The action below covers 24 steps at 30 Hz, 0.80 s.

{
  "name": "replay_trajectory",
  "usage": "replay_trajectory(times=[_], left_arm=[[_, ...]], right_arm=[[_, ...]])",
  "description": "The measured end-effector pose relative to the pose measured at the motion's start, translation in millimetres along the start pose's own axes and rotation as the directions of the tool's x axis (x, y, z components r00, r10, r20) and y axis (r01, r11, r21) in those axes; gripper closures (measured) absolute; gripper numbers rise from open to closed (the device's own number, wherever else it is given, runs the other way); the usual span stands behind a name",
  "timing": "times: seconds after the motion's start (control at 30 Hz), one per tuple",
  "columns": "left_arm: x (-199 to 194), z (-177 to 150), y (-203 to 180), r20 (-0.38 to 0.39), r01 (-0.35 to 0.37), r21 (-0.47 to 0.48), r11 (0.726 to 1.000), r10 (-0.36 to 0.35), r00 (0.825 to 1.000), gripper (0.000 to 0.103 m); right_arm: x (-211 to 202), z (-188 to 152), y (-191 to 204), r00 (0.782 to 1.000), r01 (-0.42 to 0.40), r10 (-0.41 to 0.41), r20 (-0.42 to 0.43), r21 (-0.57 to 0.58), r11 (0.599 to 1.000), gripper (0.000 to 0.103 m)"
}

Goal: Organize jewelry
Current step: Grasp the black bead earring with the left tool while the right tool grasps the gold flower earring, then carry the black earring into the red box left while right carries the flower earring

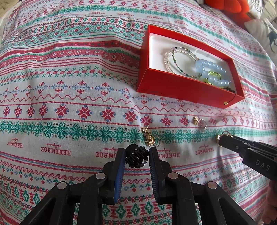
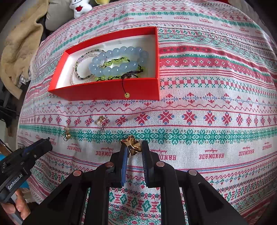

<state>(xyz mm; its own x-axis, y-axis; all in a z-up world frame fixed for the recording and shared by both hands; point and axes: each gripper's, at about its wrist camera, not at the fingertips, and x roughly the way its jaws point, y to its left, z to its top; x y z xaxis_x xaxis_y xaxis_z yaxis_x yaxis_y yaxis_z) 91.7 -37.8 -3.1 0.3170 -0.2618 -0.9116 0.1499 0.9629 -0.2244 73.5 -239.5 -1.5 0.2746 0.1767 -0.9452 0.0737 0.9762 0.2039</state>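
Observation:
A red box (image 1: 181, 90) (image 2: 107, 90) with a white lining holds blue bead bracelets (image 1: 212, 69) (image 2: 119, 59), a green one and thin beaded ones. My left gripper (image 1: 137, 152) is shut on a small black hair claw (image 1: 136, 155) just above the cloth. My right gripper (image 2: 133, 147) is shut on a gold ring (image 2: 132, 145), also seen in the left wrist view (image 1: 223, 136). A gold earring (image 1: 148, 136) (image 2: 66, 134) lies on the cloth ahead of the left gripper. A gold and clear ring pair (image 1: 200, 121) (image 2: 103, 122) lies nearer the box.
A patterned red, green and white cloth (image 1: 69, 103) (image 2: 207, 121) covers the surface. A beige towel (image 2: 19, 52) and a white plush toy (image 2: 79, 7) lie beyond its far left edge. An orange object (image 1: 230, 7) sits at the far right.

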Motion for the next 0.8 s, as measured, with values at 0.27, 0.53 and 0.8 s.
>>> replay_trajectory(times=[0.27, 0.53, 0.8], left_arm=[[-6.3, -0.6, 2.1, 0.012, 0.005, 0.001, 1.000, -0.005, 1.000, 0.081], [-20.5, 1.9, 2.3, 0.045, 0.006, 0.009, 1.000, -0.006, 0.999, 0.081], [-30.6, 11.9, 1.7, 0.086, 0.008, 0.016, 1.000, -0.009, 0.996, 0.081]], right_arm=[[-16.3, -4.9, -1.0, 0.999, -0.033, 0.033, 0.027, -0.004, 0.999, 0.087], [-43.2, -11.1, -3.6, 0.993, -0.089, 0.089, 0.073, -0.006, 0.996, 0.087], [-72.6, -3.9, 1.6, 0.980, -0.127, 0.128, 0.154, -0.017, 0.992, 0.087]])
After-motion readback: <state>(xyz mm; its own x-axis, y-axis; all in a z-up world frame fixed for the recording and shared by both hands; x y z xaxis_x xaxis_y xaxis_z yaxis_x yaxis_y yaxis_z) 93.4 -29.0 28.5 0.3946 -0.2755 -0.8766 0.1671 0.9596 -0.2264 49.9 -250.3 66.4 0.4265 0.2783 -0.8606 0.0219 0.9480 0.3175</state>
